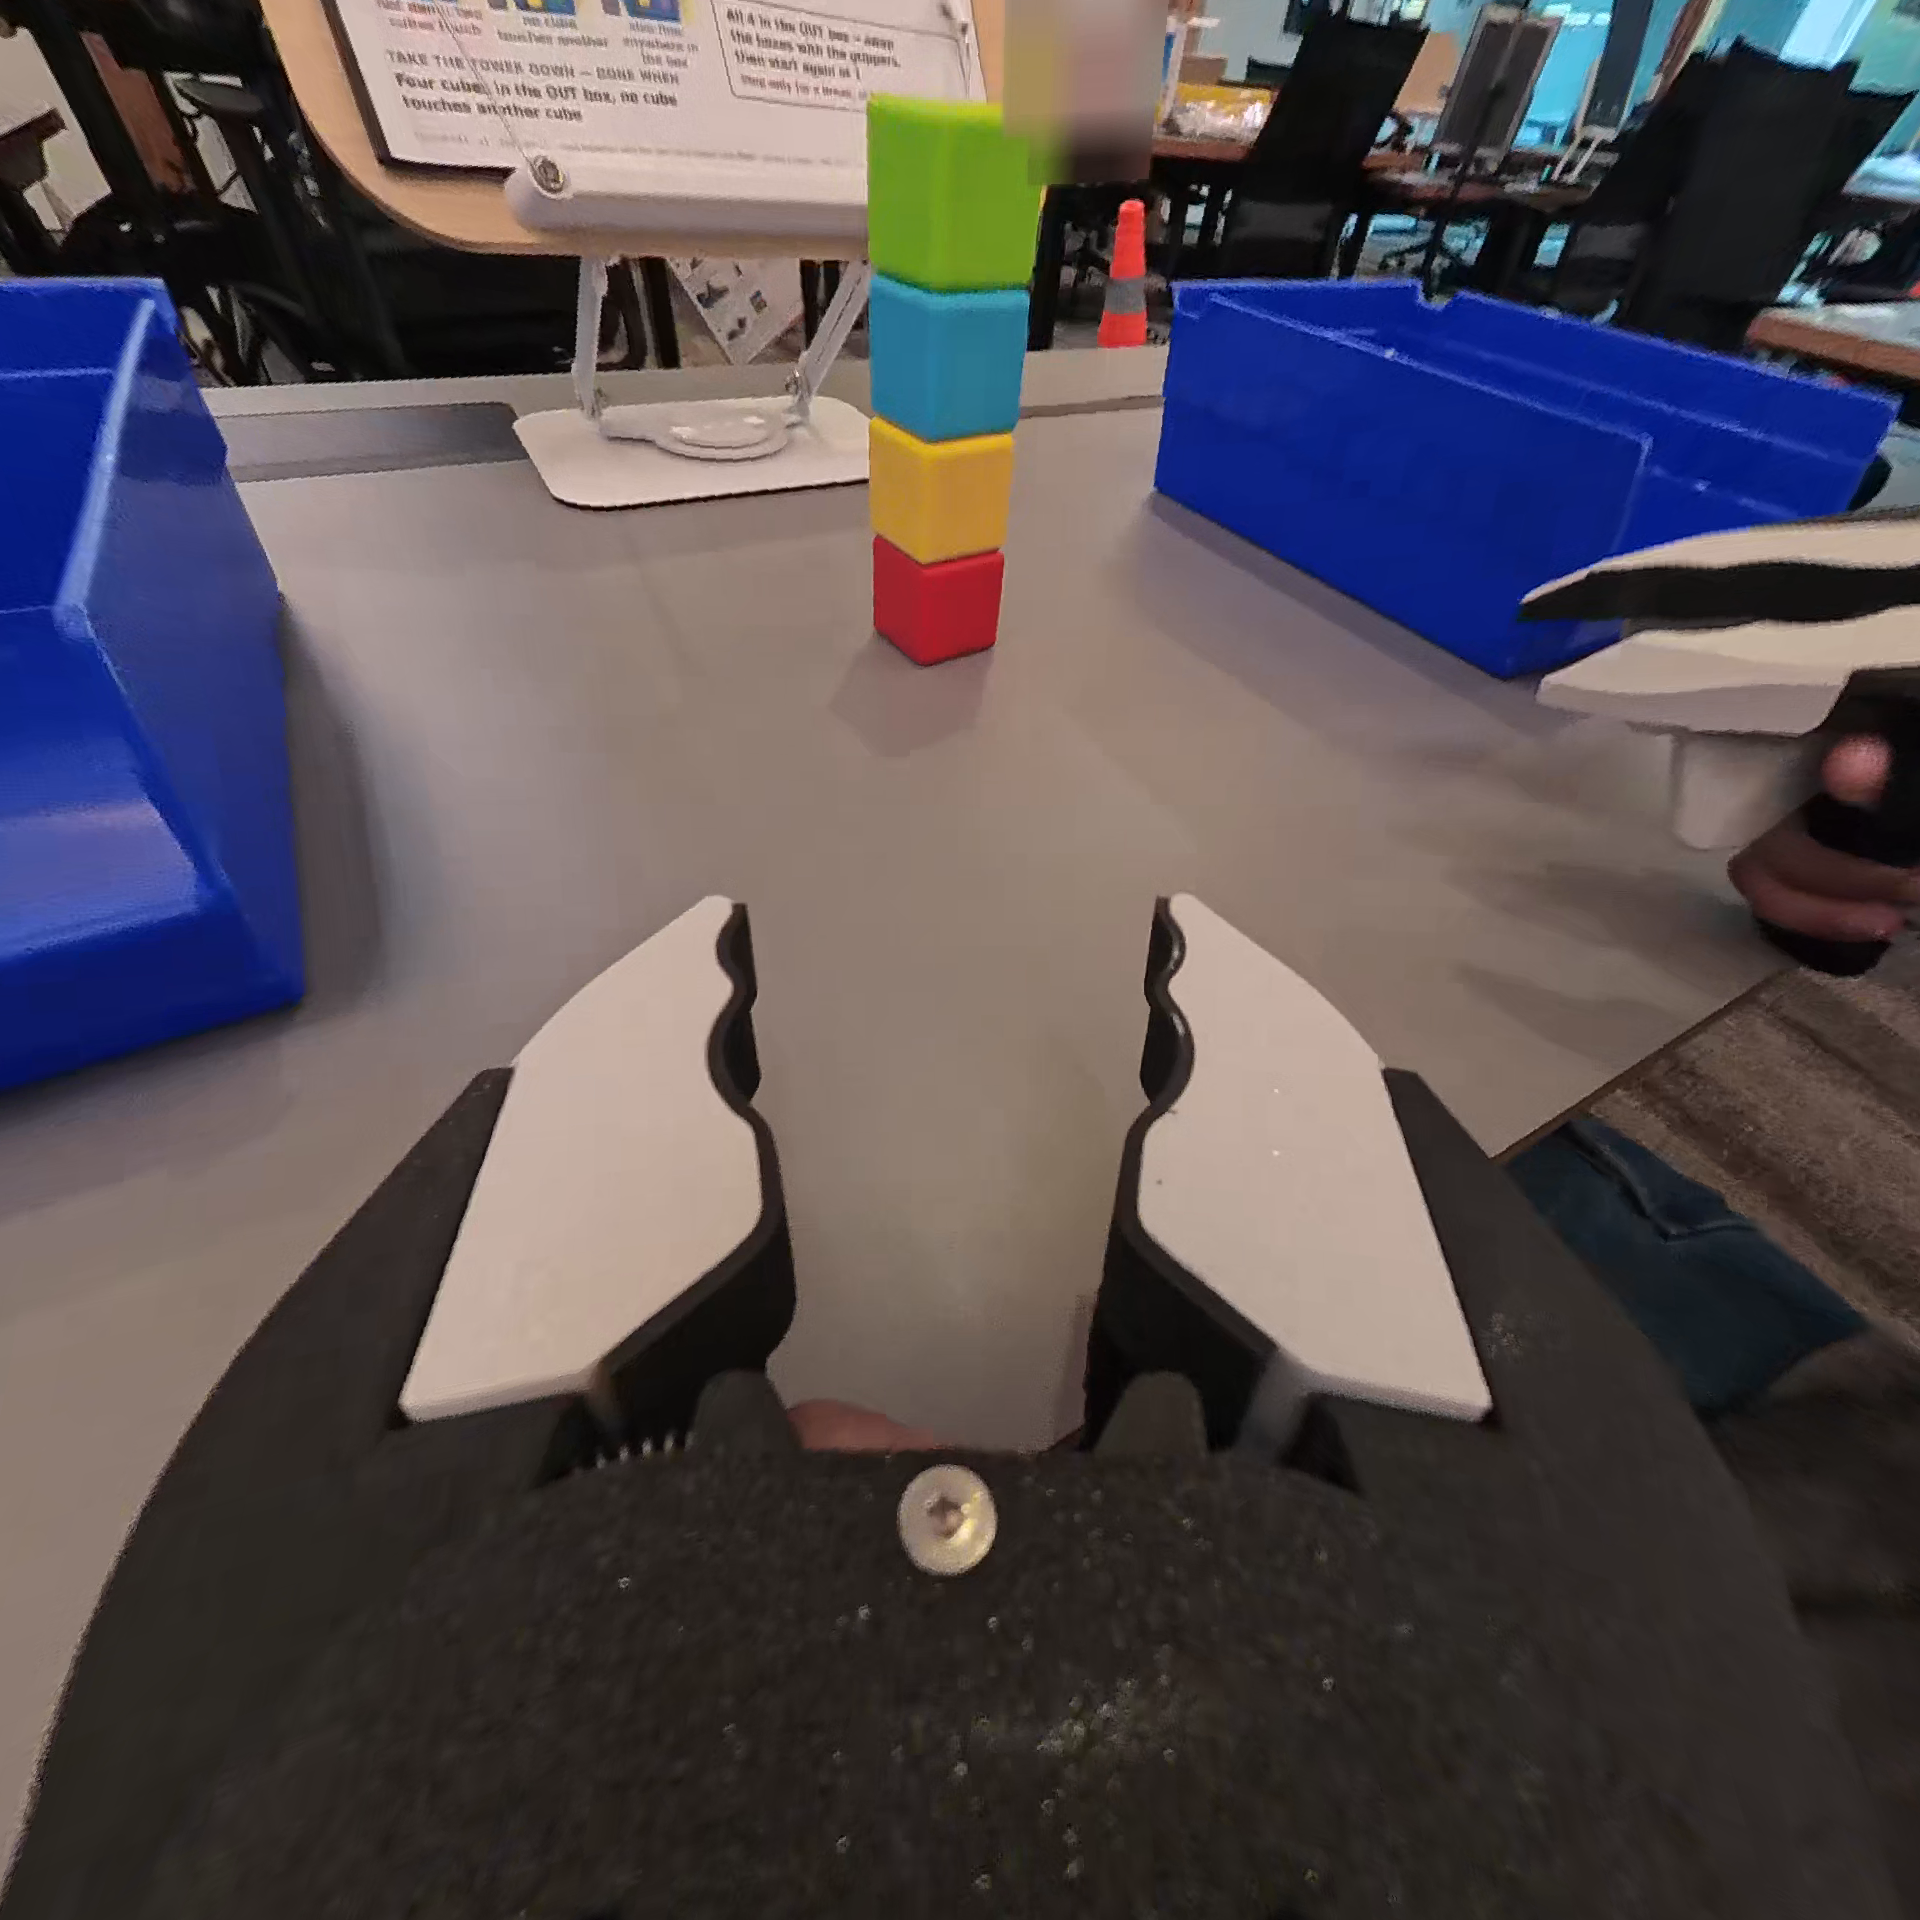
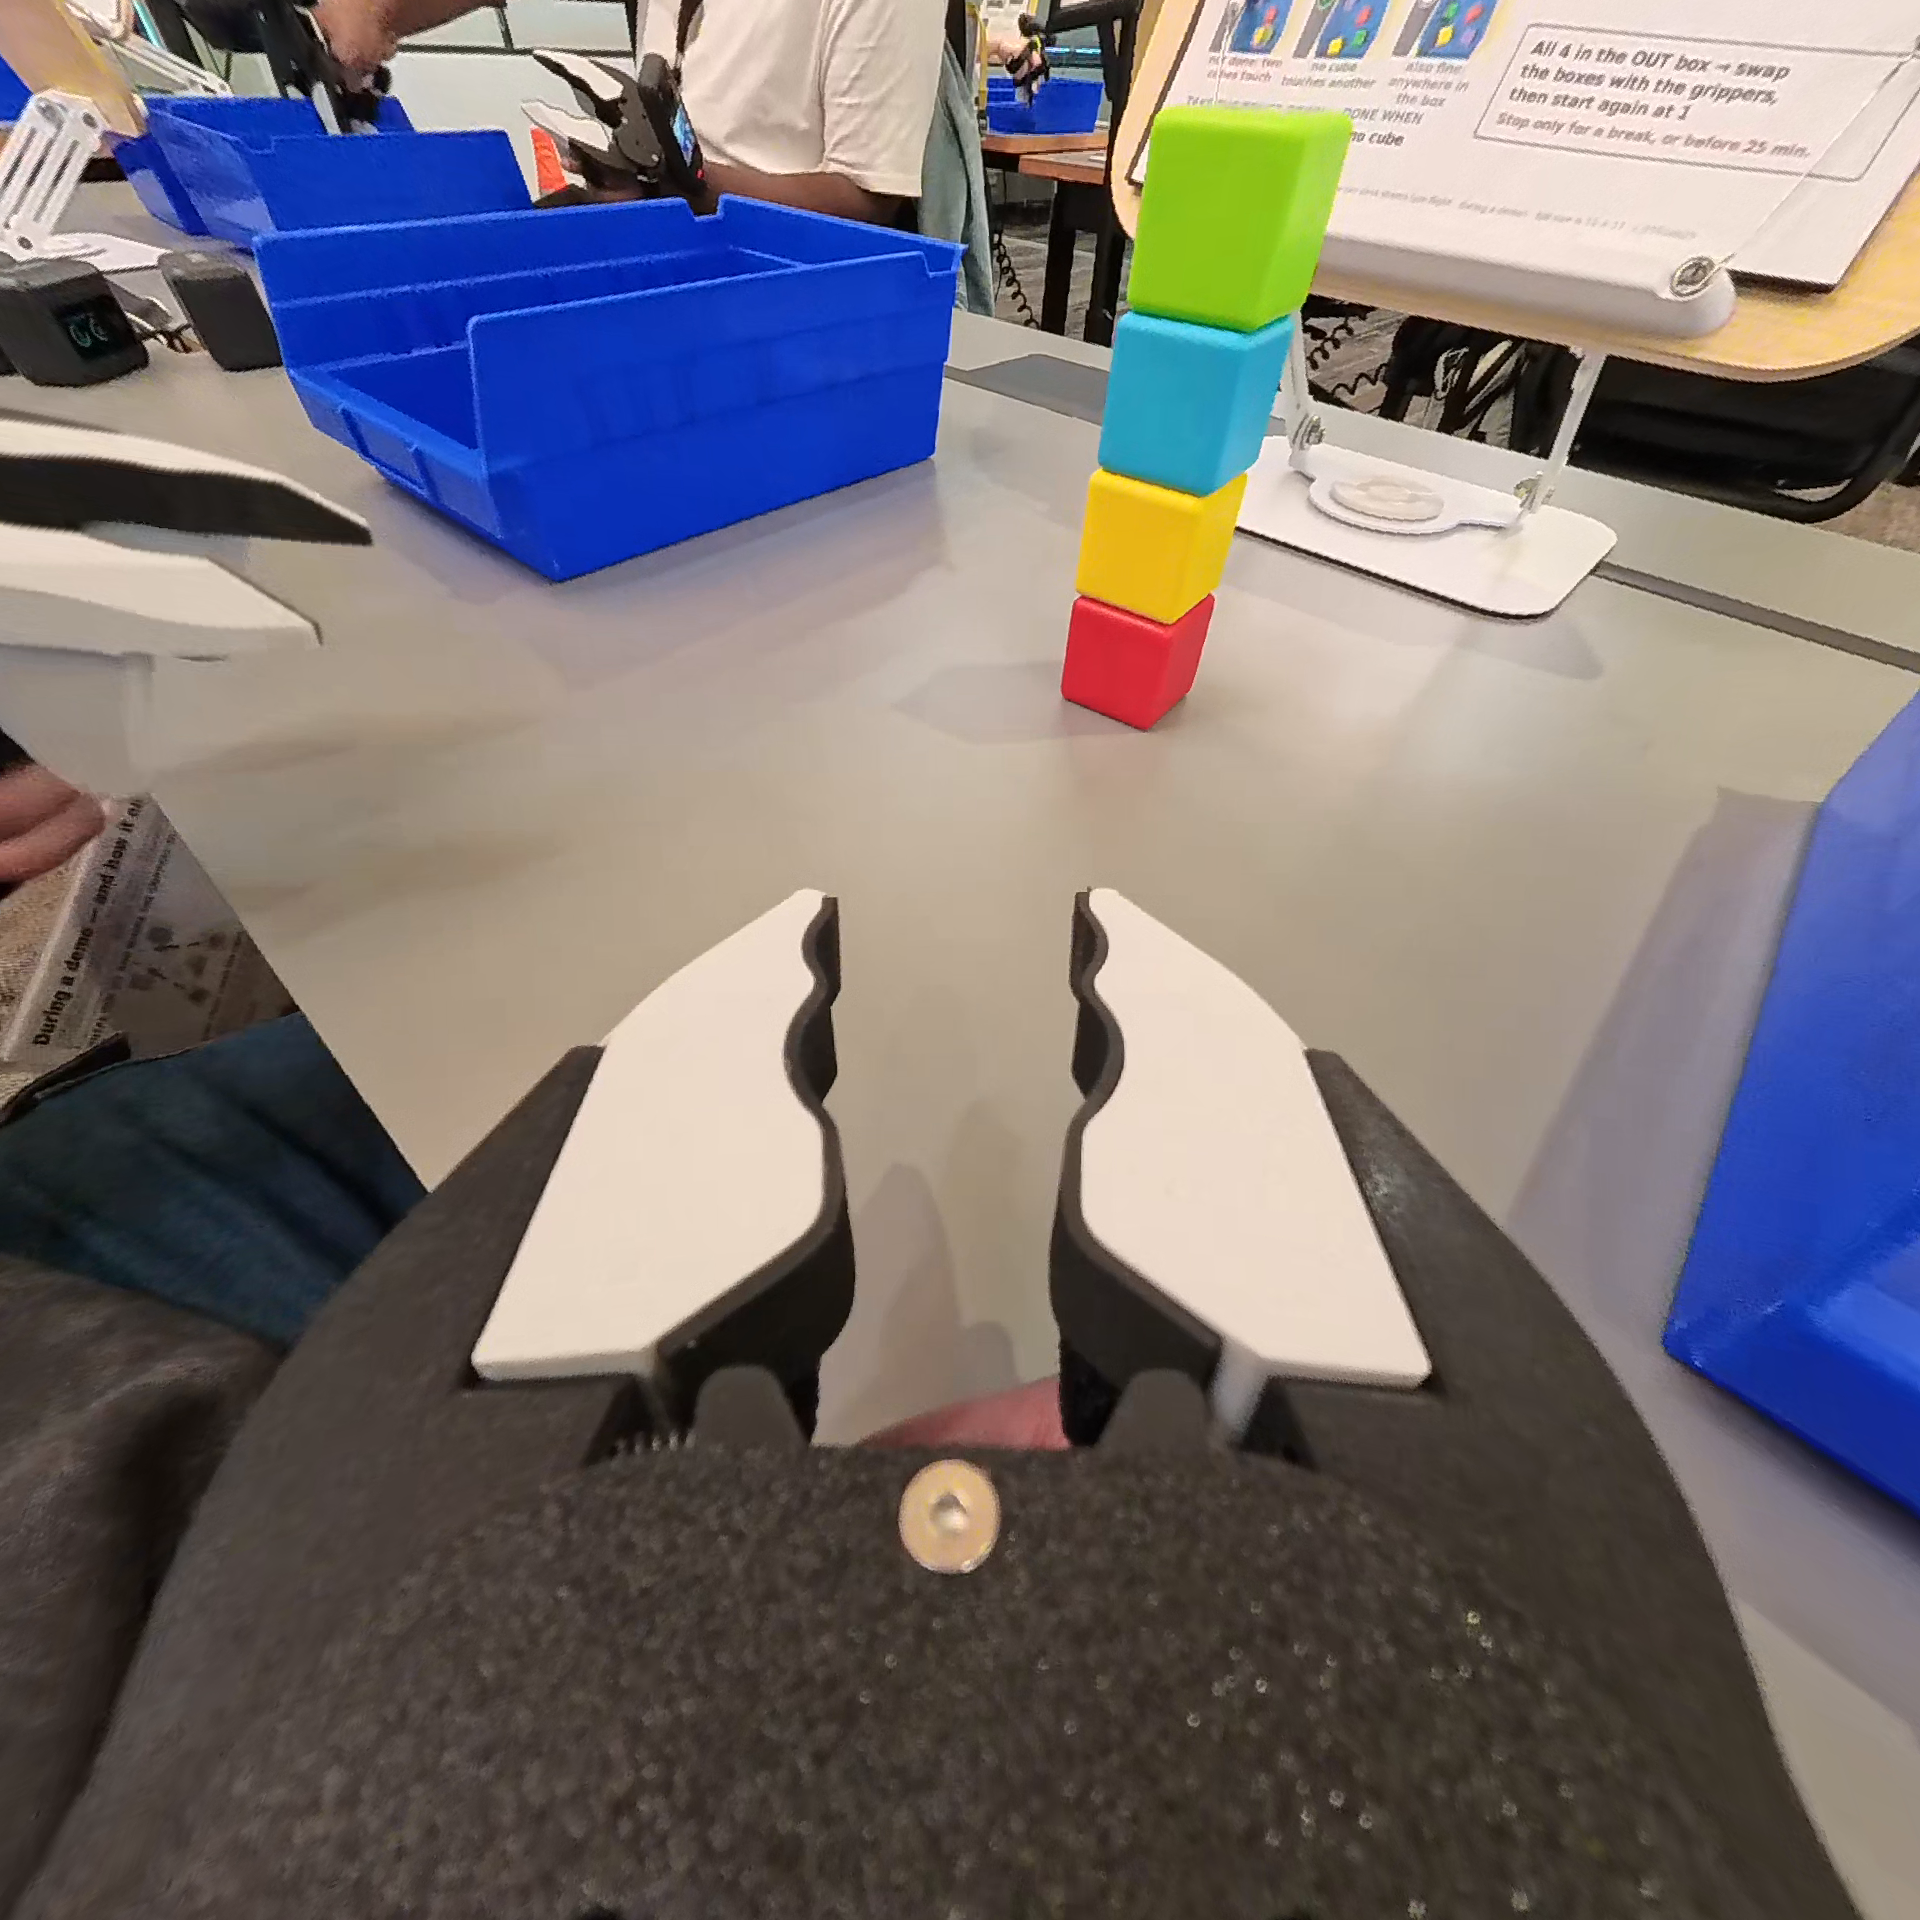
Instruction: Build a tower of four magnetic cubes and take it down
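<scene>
Tower of 4 magnetic cubes stands upright on the grey table (image 1: 1039, 935), free of both tools. Order from the bottom: red cube (image 1: 938, 597), yellow cube (image 1: 940, 488), light blue cube (image 1: 948, 358), green cube (image 1: 951, 192). Each cube sits flush on the one below; edges line up closely, with slight twist between layers in the right wrist view.

Left tool (image 1: 948, 920): jaws apart, nothing between them, held above the table on the near side of the tower, well apart from it. Right tool (image 2: 954, 909): jaws apart with a narrower gap, also empty, also near side of the tower and well apart.

To the left of the tower, a blue bin (image 2: 623, 353); to the right of the tower, a second blue bin (image 1: 1507, 457). Neither touches the tower. Behind the tower, a white stand (image 1: 696, 447) carrying an instruction sheet (image 1: 665, 73). An orange cone (image 1: 1125, 275) shows beyond the table, behind the tower.
</scene>
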The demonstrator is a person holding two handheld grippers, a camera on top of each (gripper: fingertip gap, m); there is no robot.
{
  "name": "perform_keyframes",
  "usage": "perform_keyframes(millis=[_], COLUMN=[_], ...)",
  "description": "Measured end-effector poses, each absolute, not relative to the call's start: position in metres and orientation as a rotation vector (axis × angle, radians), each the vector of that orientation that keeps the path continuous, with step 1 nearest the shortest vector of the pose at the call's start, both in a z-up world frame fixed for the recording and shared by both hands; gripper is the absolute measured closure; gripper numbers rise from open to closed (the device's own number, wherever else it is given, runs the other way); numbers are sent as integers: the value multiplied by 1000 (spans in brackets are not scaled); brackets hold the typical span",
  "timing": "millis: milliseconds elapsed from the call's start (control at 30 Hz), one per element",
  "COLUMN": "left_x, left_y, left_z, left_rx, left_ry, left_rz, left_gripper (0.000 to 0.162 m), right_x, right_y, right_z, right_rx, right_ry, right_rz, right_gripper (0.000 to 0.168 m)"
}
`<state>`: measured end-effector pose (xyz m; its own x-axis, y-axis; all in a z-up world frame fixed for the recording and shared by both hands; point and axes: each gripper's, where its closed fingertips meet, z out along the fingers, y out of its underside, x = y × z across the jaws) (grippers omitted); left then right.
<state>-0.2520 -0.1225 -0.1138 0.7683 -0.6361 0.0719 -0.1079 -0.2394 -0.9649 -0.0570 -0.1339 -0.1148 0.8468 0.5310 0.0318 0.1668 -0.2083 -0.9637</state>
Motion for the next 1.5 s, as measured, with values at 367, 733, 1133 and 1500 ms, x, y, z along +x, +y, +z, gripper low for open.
perform_keyframes(millis=[367,733,1133,1500], left_x=[-238,-195,-115,-86], left_y=[-118,-67,61,69], left_z=[-123,-61,-77,-80], left_rx=[-1795,-1539,-1423,-1309], left_ry=[595,787,984,1180], left_rz=[-741,-1108,-991,-1128], left_gripper=[91,92,90,92], right_x=[-54,-59,-57,-58], right_y=[-134,-136,-136,-135], right_z=[-113,-116,-117,-119], right_rx=[-1764,-1770,-1783,-1806], right_ry=[-512,-555,-540,-539], right_rz=[378,355,393,435], right_gripper=[126,126,127,128])
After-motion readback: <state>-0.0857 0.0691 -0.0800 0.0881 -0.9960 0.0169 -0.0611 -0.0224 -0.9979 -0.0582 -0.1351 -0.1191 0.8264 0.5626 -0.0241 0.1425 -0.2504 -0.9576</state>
